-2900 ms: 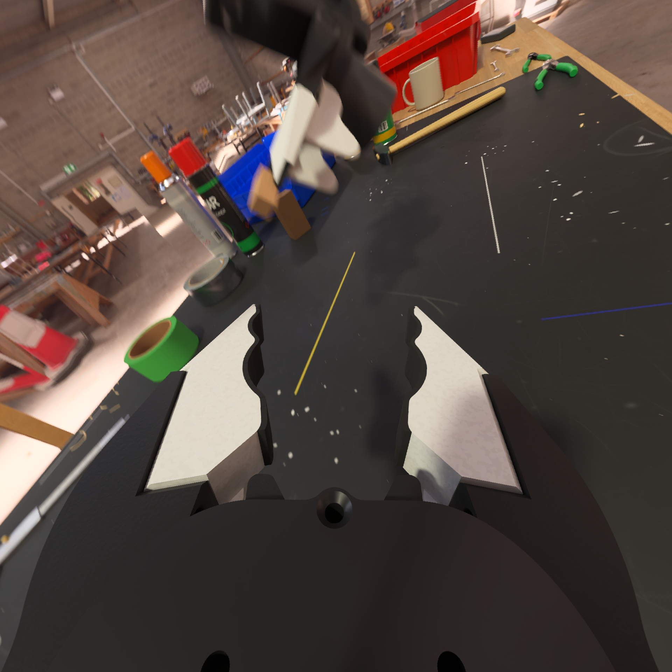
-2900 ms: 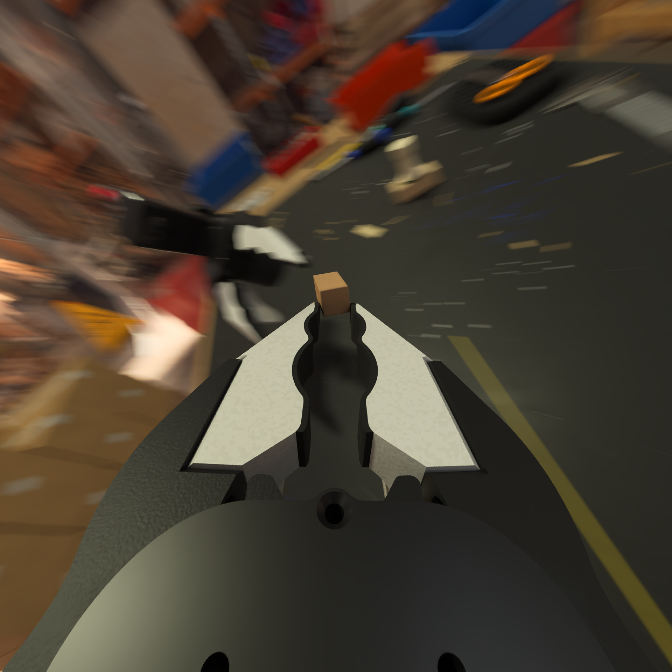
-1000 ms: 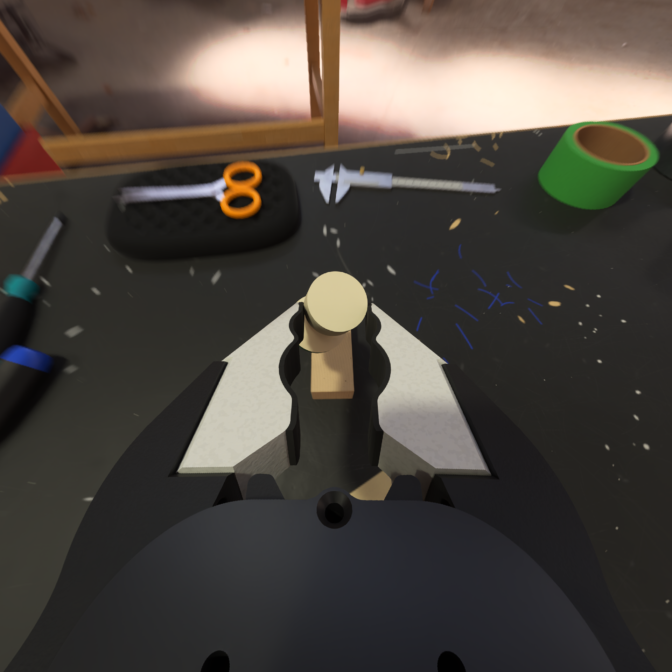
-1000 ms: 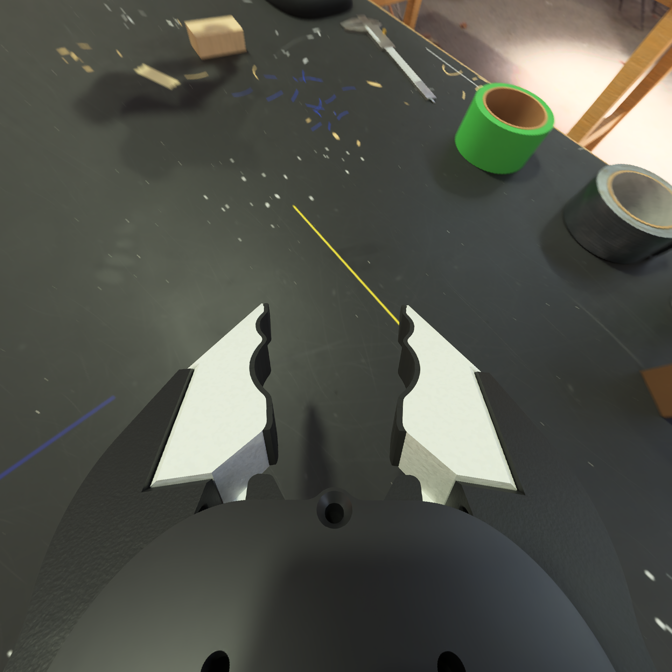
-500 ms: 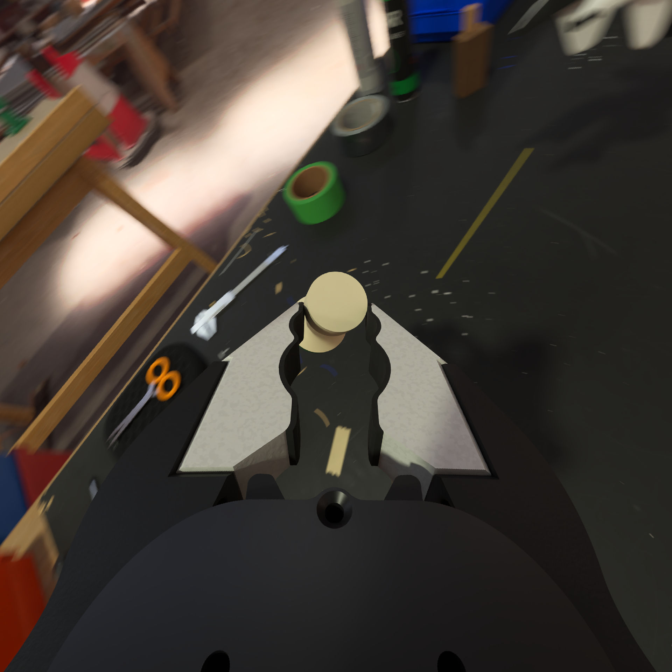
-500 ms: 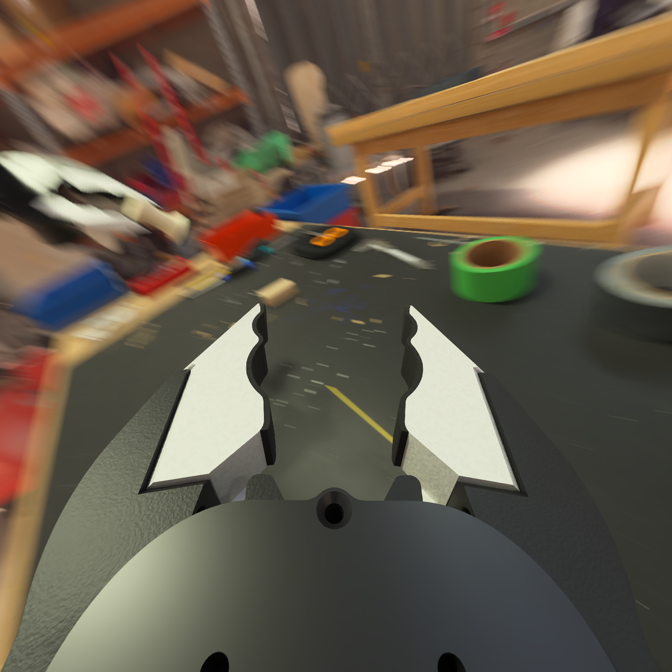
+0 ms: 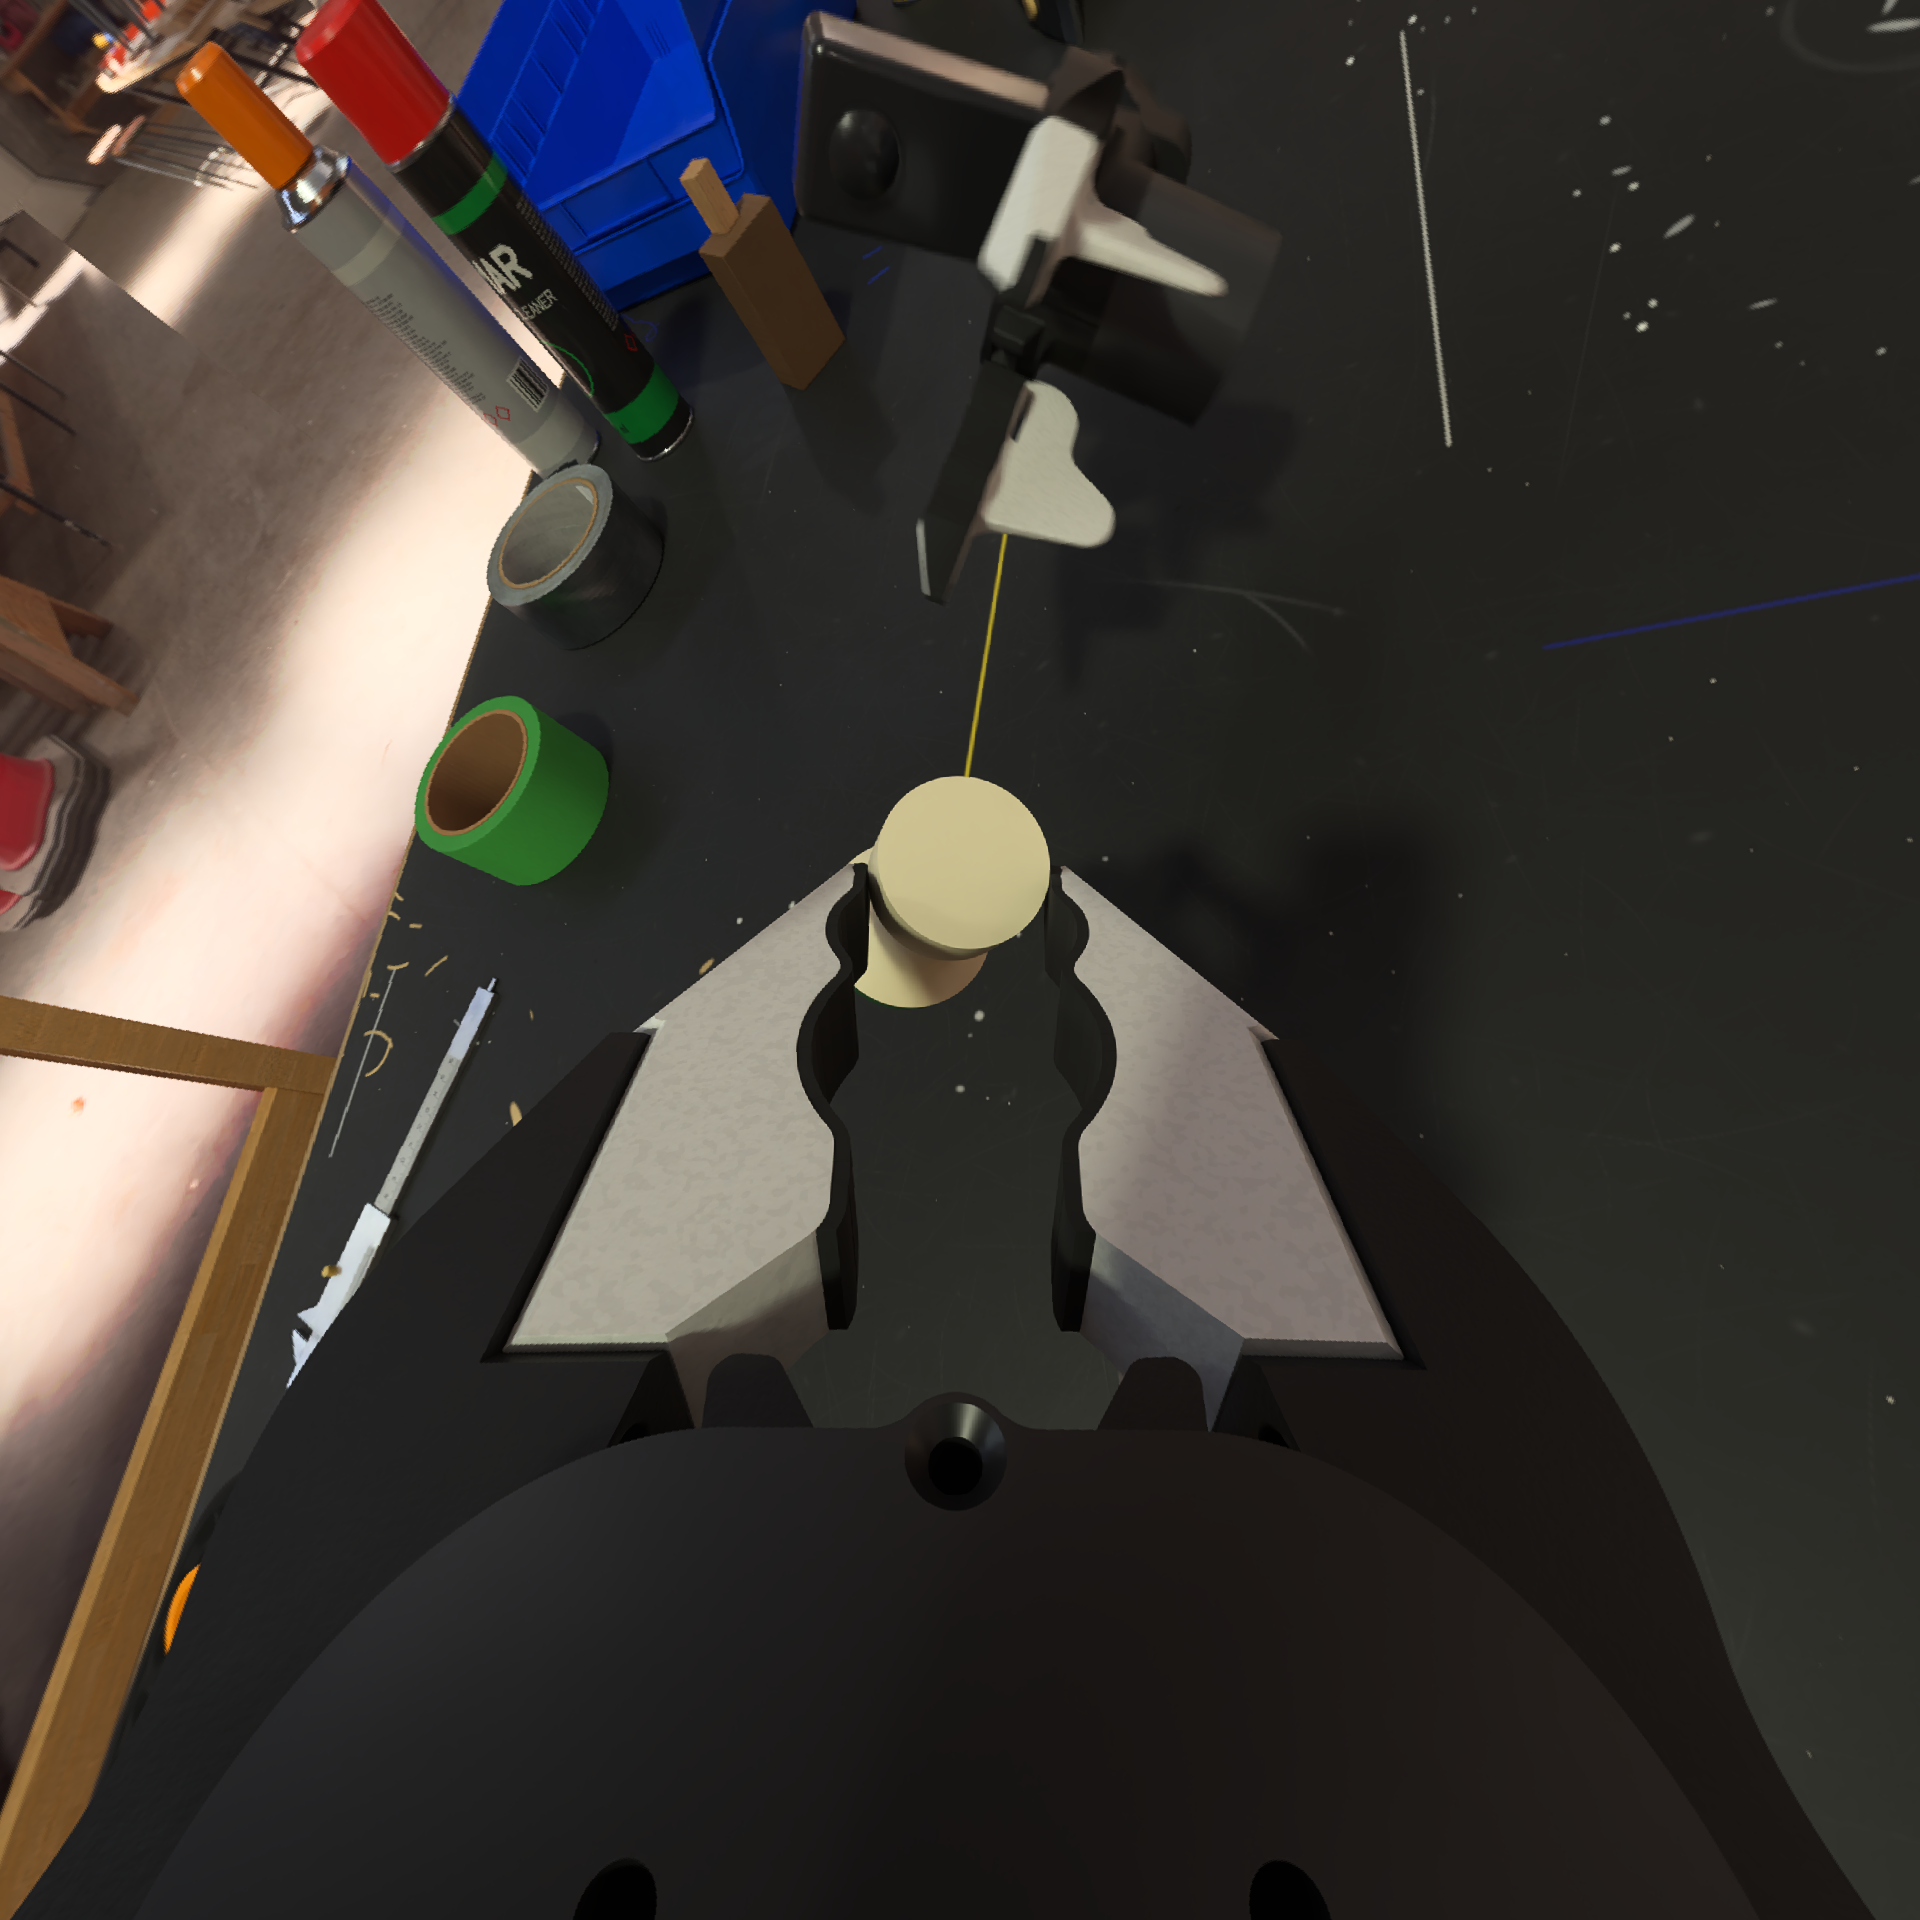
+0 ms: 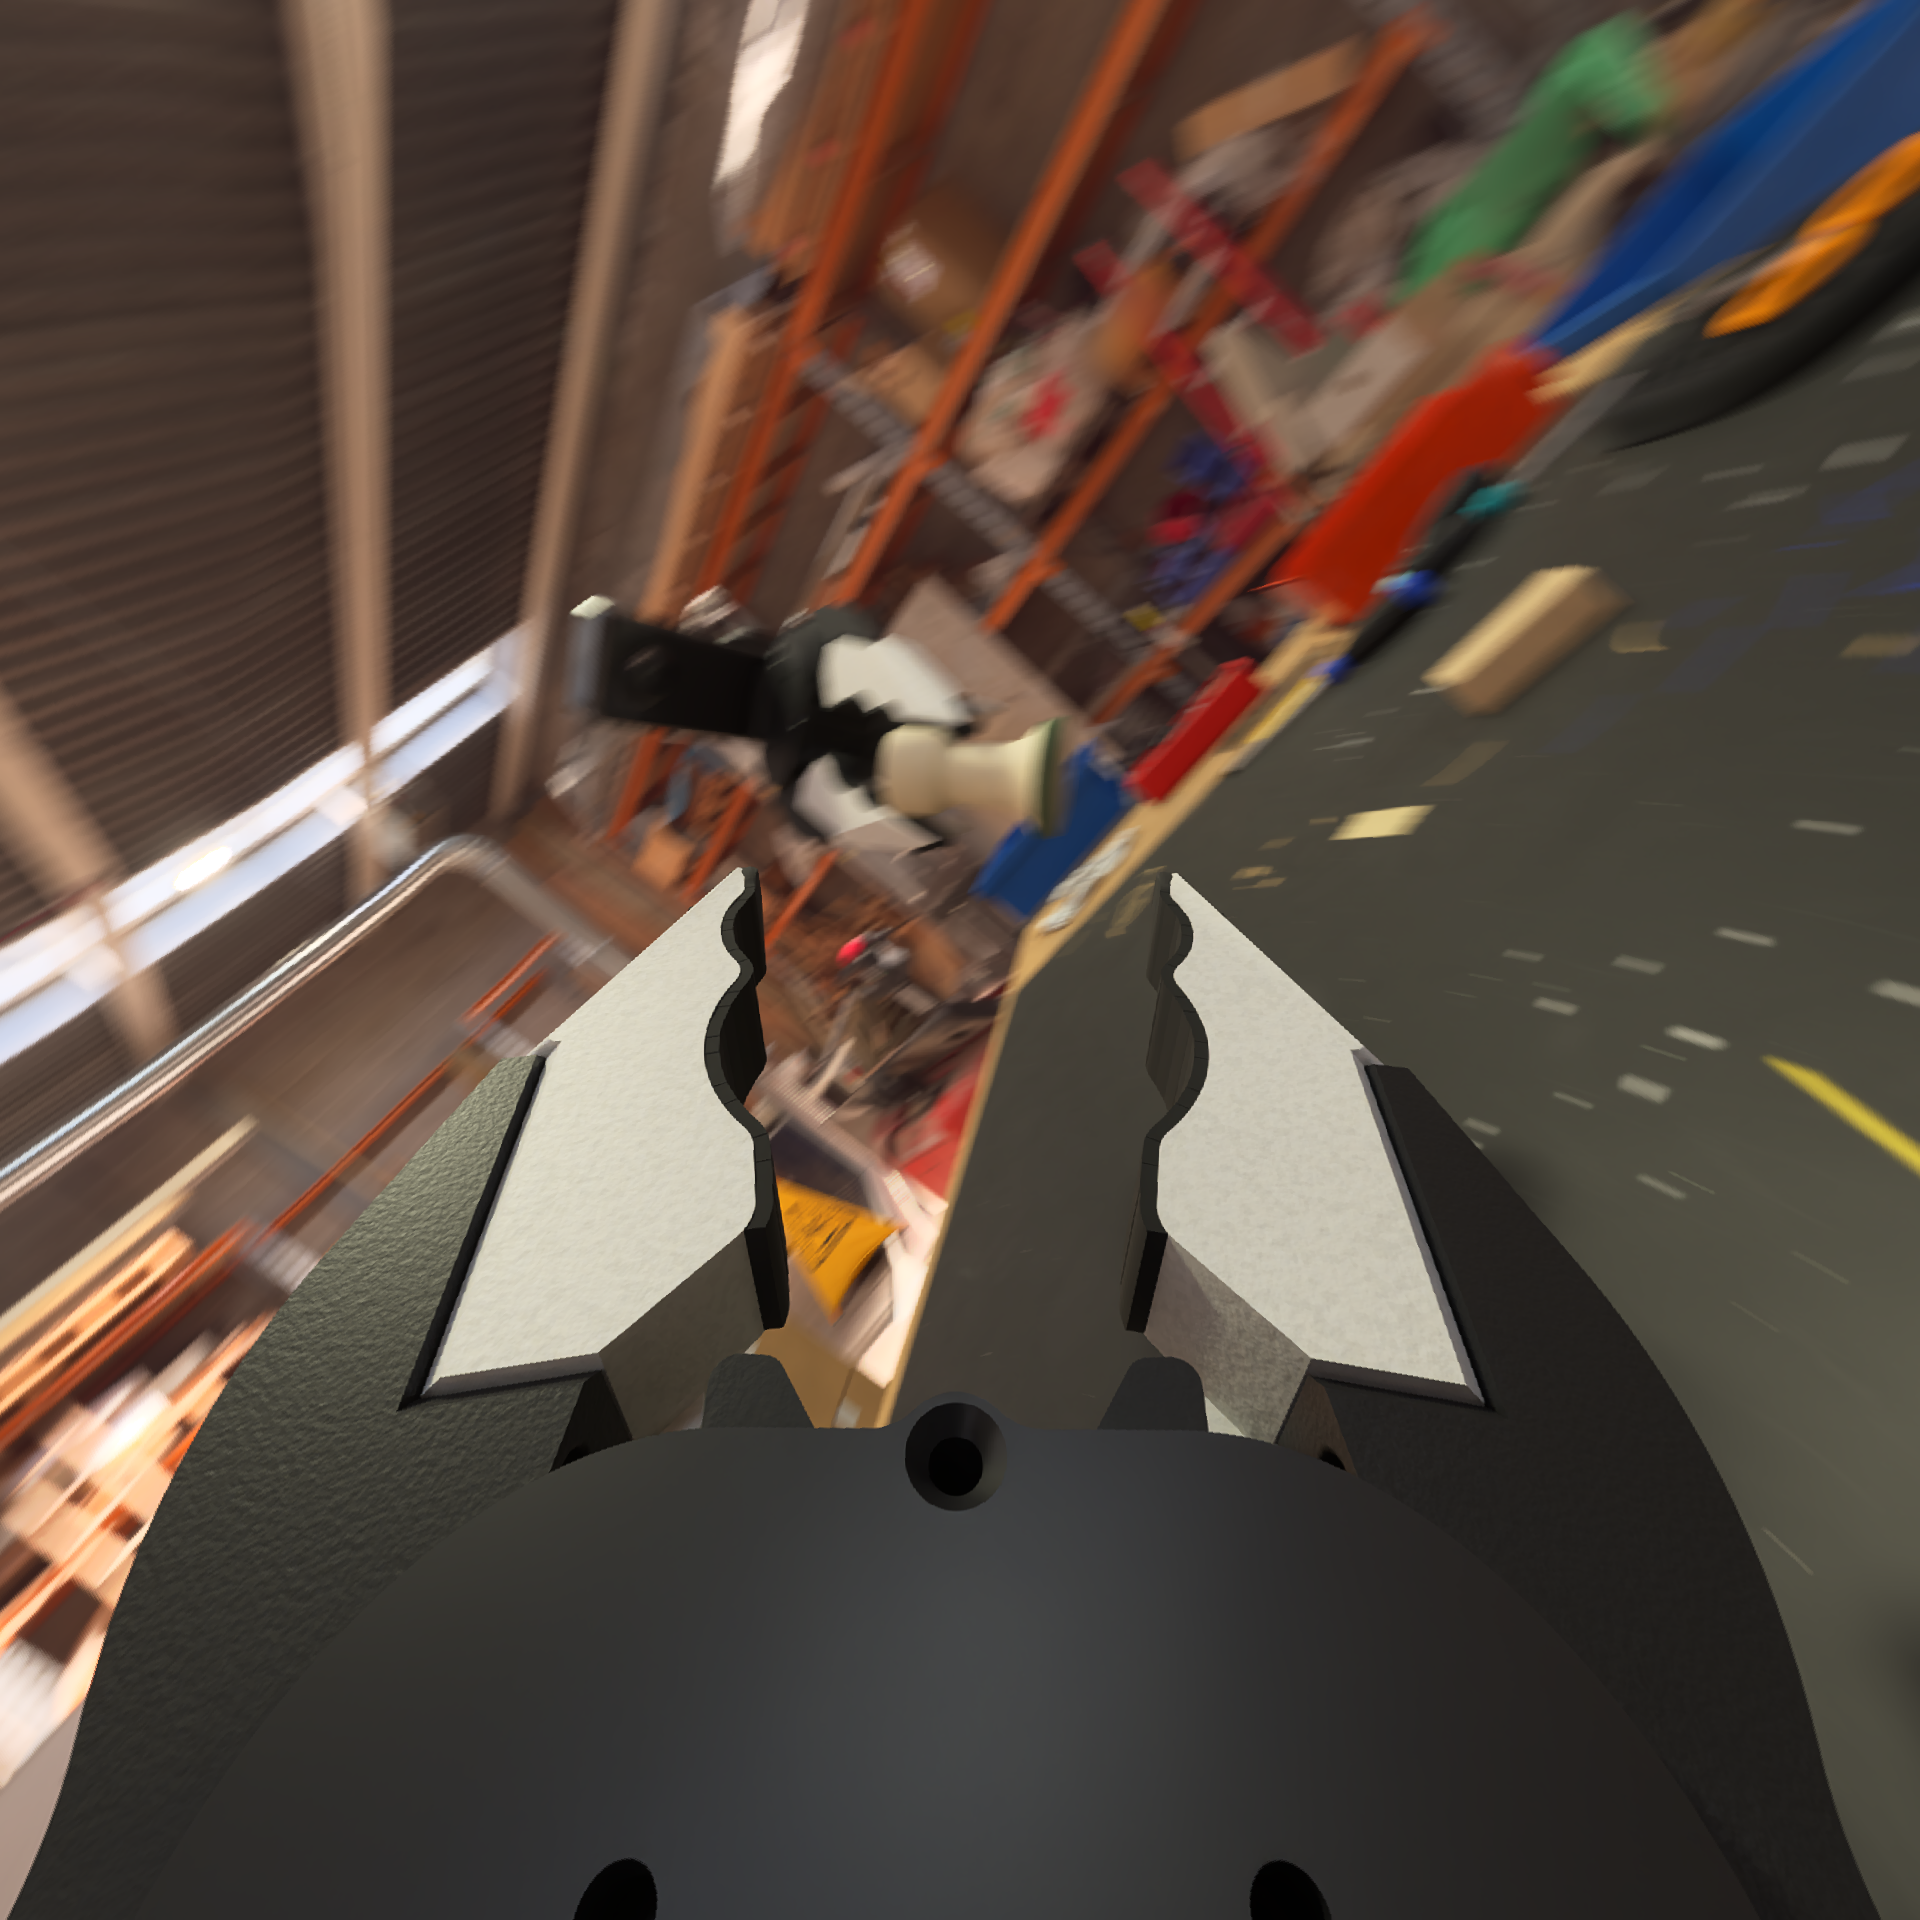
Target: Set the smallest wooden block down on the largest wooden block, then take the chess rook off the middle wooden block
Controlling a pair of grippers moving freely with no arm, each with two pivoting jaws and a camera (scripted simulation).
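My left gripper (image 7: 956,883) is shut on the cream chess rook (image 7: 961,862) and holds it above the black table top (image 7: 1455,935). The rook's round base faces the camera. Far ahead, the largest wooden block (image 7: 774,281) stands by a blue bin with the smallest block (image 7: 707,187) on its top. My right gripper (image 8: 956,883) is open and empty; it also shows in the left wrist view (image 7: 1081,343), in the air beside those blocks. The right wrist view is blurred and tilted. It shows the left gripper (image 8: 831,717) with the rook (image 8: 966,774), and the bare middle wooden block (image 8: 1522,639) lying on the table.
A blue bin (image 7: 623,135), two spray cans (image 7: 499,260), a grey tape roll (image 7: 566,551) and a green tape roll (image 7: 509,790) line the table's left edge. A caliper (image 7: 395,1174) lies near that edge. A thin yellow line (image 7: 982,665) runs along the mat.
The left gripper, still shut on the rook, has swung to face the stacked blocks and the right gripper. The right gripper has stayed open and has tilted up towards the shelves.
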